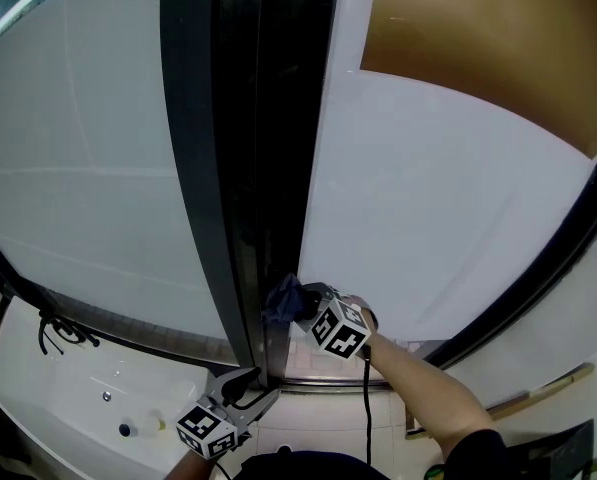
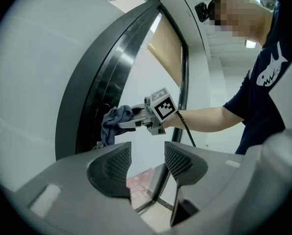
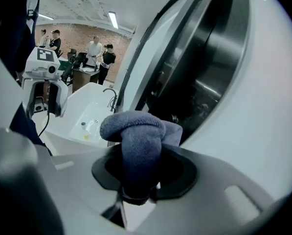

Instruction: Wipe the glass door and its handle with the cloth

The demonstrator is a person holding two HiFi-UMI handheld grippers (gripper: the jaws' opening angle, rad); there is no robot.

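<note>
Had the jaws of the right gripper [image 1: 300, 306] clenched on a blue-grey cloth [image 1: 283, 298], bunched and bulging out past the tips. Held that cloth low against the dark upright frame [image 1: 203, 168] beside the frosted glass door [image 1: 428, 198]. Held the left gripper [image 1: 246, 380] lower, apart from the cloth, jaws released and spread, with only floor tiles [image 2: 138, 185] showing through the gap. Stood near a white sink [image 1: 38, 398] at the left.
</note>
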